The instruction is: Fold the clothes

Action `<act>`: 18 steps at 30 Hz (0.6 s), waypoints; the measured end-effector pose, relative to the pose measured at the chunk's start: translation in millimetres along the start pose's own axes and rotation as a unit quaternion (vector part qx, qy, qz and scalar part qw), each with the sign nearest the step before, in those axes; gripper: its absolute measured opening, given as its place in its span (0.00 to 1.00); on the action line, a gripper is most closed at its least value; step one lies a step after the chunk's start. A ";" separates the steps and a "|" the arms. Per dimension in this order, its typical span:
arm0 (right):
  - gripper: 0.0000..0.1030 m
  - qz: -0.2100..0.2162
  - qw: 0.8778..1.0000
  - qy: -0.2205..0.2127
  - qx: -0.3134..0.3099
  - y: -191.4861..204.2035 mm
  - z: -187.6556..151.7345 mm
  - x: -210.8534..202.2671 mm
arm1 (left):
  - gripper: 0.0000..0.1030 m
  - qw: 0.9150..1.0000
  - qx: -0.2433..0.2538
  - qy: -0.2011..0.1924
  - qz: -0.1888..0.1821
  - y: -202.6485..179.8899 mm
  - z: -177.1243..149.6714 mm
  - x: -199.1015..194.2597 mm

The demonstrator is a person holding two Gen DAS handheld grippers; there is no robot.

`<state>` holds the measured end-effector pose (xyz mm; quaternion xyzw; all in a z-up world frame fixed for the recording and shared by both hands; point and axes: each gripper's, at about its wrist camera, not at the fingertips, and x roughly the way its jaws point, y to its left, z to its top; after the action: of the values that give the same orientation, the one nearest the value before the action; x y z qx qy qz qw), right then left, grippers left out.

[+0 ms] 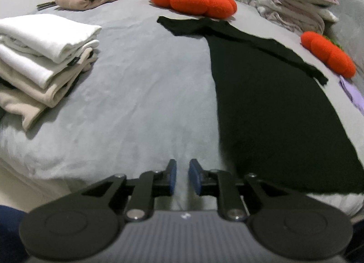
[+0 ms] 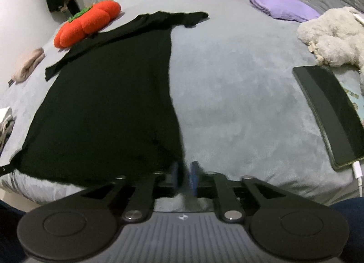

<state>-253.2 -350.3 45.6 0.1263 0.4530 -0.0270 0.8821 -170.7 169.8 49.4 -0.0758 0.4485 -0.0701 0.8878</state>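
Black garment [image 2: 109,103] lies flat on bed [image 1: 141,94]. Left gripper [image 1: 183,176] and right gripper [image 2: 184,177]: fingers slightly parted, gripping nothing. Pinch hem corners squarely before folding.

No readable text, numbers or brand names anywhere. Only marks: a small white logo-like symbol on the grey ribbed body of the left gripper [image 1: 183,169], and the same kind of mark on the right gripper [image 2: 183,171]; both too small and blurred to read as letters. A small dark tag on the edge of the folded white clothes stack [image 1: 45,42] shows no legible print. The tablet [image 2: 329,113] screen is dark, and the printed sheet beside it is unreadable.
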 end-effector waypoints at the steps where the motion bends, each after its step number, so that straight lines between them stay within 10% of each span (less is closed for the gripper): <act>1: 0.29 -0.002 1.000 -0.006 0.003 0.0 1.2 -3.1 | 0.18 1.000 -0.004 -0.002 -0.005 0.9 0.9 -1.2; 7: 0.32 -0.025 0.997 -0.061 -0.048 16.5 5.8 -22.7 | 0.19 0.999 -0.003 -0.017 -0.033 -8.8 8.7 -3.8; 18: 0.31 0.083 0.978 -0.052 -0.186 87.9 7.2 19.9 | 0.19 0.999 0.046 0.017 -0.016 -47.6 23.6 32.1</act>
<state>-221.5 -265.8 51.0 -0.0043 0.3917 0.1250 0.9116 -135.5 118.7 47.4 -0.0405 0.4588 -0.1066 0.8812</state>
